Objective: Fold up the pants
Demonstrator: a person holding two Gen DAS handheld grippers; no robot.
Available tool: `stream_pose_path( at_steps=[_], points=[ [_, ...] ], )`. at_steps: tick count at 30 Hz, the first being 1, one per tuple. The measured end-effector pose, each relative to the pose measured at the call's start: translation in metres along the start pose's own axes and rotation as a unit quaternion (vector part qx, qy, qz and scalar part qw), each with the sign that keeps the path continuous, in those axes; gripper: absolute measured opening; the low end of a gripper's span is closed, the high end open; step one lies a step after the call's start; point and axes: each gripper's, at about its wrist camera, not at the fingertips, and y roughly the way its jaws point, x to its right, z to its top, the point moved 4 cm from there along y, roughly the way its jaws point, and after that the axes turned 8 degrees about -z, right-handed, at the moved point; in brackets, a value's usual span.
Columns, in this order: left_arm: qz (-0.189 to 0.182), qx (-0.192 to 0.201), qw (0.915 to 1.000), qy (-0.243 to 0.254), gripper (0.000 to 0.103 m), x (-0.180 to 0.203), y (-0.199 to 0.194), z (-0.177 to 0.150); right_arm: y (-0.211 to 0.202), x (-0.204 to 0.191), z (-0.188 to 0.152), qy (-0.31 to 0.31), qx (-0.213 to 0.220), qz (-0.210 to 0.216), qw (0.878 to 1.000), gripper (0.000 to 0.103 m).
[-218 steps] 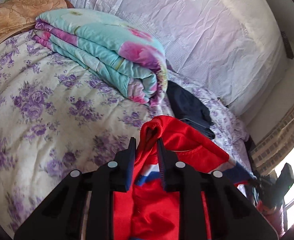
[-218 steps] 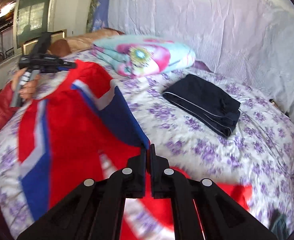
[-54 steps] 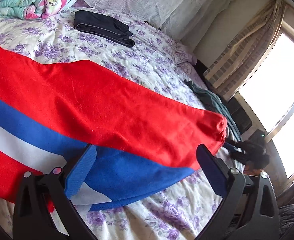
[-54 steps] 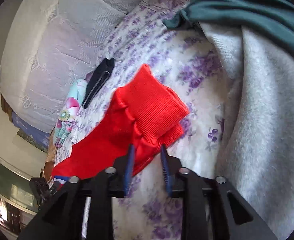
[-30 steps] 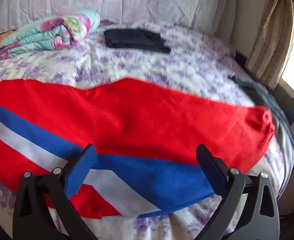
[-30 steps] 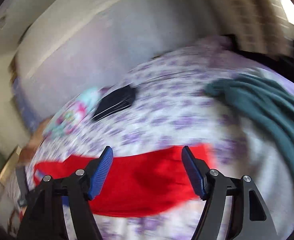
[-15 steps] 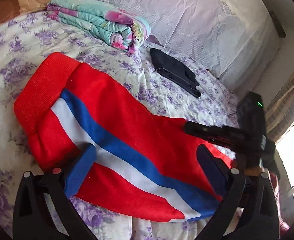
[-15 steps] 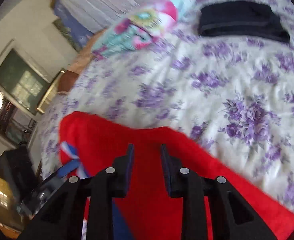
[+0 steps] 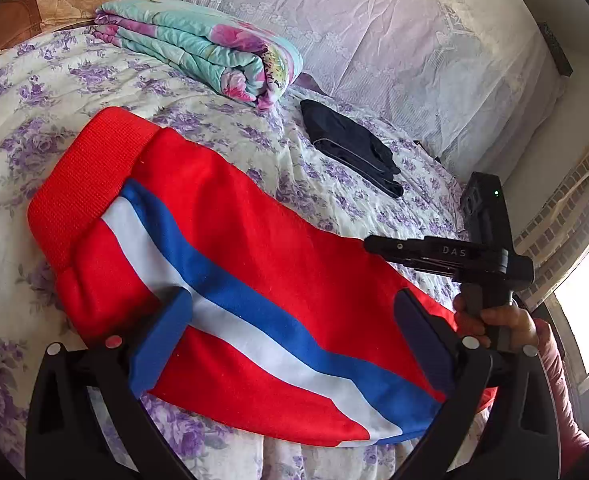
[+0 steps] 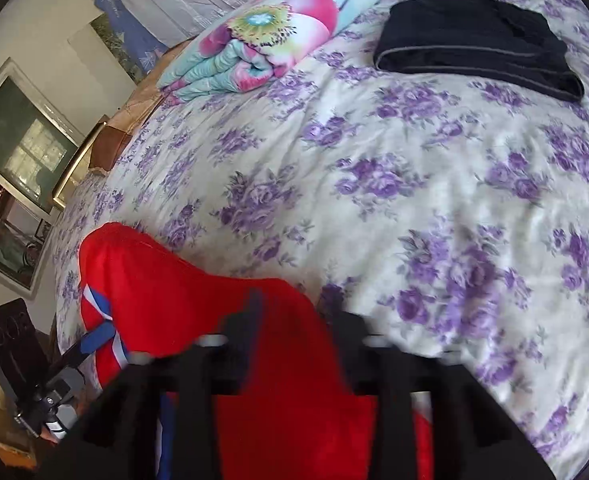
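Left gripper (image 9: 290,328): blue pads spread wide over the red pants (image 9: 230,264), nothing between them but the cloth lying flat beneath; no contact that I can make out.

Right gripper (image 10: 294,316): blurred, jaws opening, pads apart above red fabric, not pressing on it. In the left wrist view it reaches in from the window side, a hand (image 9: 494,320) on its grip.

Pants lie along the near edge of the bed (image 9: 46,80), one flat band with the waistband toward the headboard end and the blue-and-white stripe on top. Judgement: legs look laid one on the other and the length doubled once, so first folds done. Probably one more fold across remains, then squaring up. The end nearest the window is hidden behind the gripper.

Count, near to far:
- red pants: one
- grippers: two
- folded dark garment (image 9: 350,148), mid-bed: one
- folded floral quilt (image 9: 198,52), toward the far edge: one
- brown pillow (image 9: 34,12), far corner: one
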Motion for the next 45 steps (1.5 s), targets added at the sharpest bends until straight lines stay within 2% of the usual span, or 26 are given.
stream_pose_path(
  at_steps=[1, 2, 3, 5, 8, 11, 12, 14, 16, 19, 21, 22, 23, 24, 25, 27, 28, 29, 31, 34, 37, 40, 42, 43, 45],
  points=[
    [0.0, 0.0, 1.0, 0.0, 0.098, 0.0, 0.0, 0.0, 0.003, -0.005, 0.0, -0.014, 0.008, 0.0, 1.0, 0.049],
    [0.0, 0.0, 1.0, 0.0, 0.098, 0.0, 0.0, 0.0, 0.006, -0.011, -0.002, -0.029, 0.008, -0.002, 1.0, 0.029],
    [0.001, 0.0, 1.0, 0.001, 0.098, 0.0, 0.0, 0.0, 0.01, -0.014, -0.005, -0.041, 0.008, -0.017, 0.999, 0.018],
    [0.003, 0.001, 1.0, 0.002, 0.098, 0.001, 0.0, -0.001, 0.01, -0.015, -0.008, -0.038, 0.015, -0.031, 0.999, 0.012],
    [0.004, 0.001, 1.0, 0.003, 0.098, 0.001, 0.0, 0.0, 0.001, -0.019, -0.007, -0.049, 0.042, -0.047, 0.997, 0.011],
    [0.007, 0.0, 1.0, 0.005, 0.098, 0.001, 0.001, 0.0, 0.016, -0.008, -0.006, -0.048, 0.028, -0.073, 0.996, 0.012],
    [0.008, -0.001, 1.0, 0.006, 0.098, 0.001, 0.001, 0.0, 0.019, -0.005, -0.006, -0.045, 0.026, -0.07, 0.996, 0.012],
    [0.012, -0.001, 0.9999, 0.01, 0.098, 0.002, 0.001, -0.001, 0.01, 0.001, -0.004, -0.017, 0.038, -0.058, 0.997, 0.021],
    [0.013, -0.001, 0.9999, 0.01, 0.098, 0.002, 0.001, -0.001, -0.013, 0.003, -0.008, 0.009, 0.072, -0.046, 0.996, 0.021],
    [0.011, -0.001, 0.9999, 0.009, 0.098, 0.002, 0.0, -0.001, -0.039, -0.01, -0.027, -0.013, 0.1, -0.032, 0.994, 0.022],
    [0.008, 0.0, 0.9999, 0.007, 0.098, 0.001, 0.001, 0.0, -0.032, -0.018, -0.044, -0.037, 0.071, -0.029, 0.996, 0.029],
    [0.007, 0.0, 1.0, 0.006, 0.098, 0.0, 0.0, 0.001, -0.019, -0.017, -0.055, -0.042, 0.038, -0.031, 0.998, 0.035],
    [0.007, 0.0, 1.0, 0.005, 0.098, 0.0, 0.001, 0.001, -0.012, -0.015, -0.061, -0.045, 0.025, -0.033, 0.998, 0.033],
    [0.008, 0.0, 1.0, 0.006, 0.098, 0.0, 0.001, 0.001, -0.015, -0.013, -0.061, -0.042, 0.04, -0.032, 0.998, 0.032],
    [0.008, 0.001, 0.9999, 0.007, 0.098, 0.001, 0.0, 0.001, -0.027, -0.009, -0.062, -0.023, 0.049, -0.037, 0.998, 0.034],
    [0.008, 0.0, 1.0, 0.006, 0.098, 0.0, 0.0, 0.001, -0.061, -0.003, -0.068, 0.011, 0.082, -0.004, 0.997, 0.036],
    [0.008, 0.001, 1.0, 0.006, 0.098, 0.0, 0.0, 0.001, -0.086, -0.001, -0.077, 0.015, 0.103, 0.018, 0.994, 0.045],
    [0.008, 0.001, 1.0, 0.006, 0.098, 0.0, 0.0, 0.001, -0.11, 0.002, -0.09, 0.015, 0.123, 0.022, 0.992, 0.058],
    [0.007, 0.002, 1.0, 0.005, 0.098, 0.0, -0.001, 0.001, -0.154, 0.016, -0.122, 0.029, 0.159, 0.005, 0.987, 0.068],
    [-0.002, 0.007, 1.0, -0.001, 0.098, -0.002, -0.004, 0.003, -0.207, 0.053, -0.181, 0.085, 0.178, -0.012, 0.98, 0.068],
    [-0.019, 0.013, 0.9996, -0.014, 0.098, -0.005, -0.008, 0.004, -0.239, 0.105, -0.244, 0.19, 0.171, -0.027, 0.966, 0.075],
    [-0.033, 0.017, 0.9989, -0.028, 0.098, -0.008, -0.01, 0.005, -0.246, 0.155, -0.293, 0.306, 0.171, -0.011, 0.937, 0.075],
    [-0.032, 0.018, 0.9989, -0.028, 0.098, -0.008, -0.01, 0.004, -0.235, 0.178, -0.299, 0.36, 0.164, 0.009, 0.919, 0.075],
    [-0.027, 0.018, 0.9992, -0.025, 0.098, -0.007, -0.01, 0.003, -0.226, 0.181, -0.294, 0.371, 0.166, 0.042, 0.913, 0.075],
    [-0.016, 0.02, 0.9995, -0.018, 0.098, -0.005, -0.011, 0.001, -0.219, 0.187, -0.288, 0.381, 0.176, 0.07, 0.905, 0.075]
  ],
)
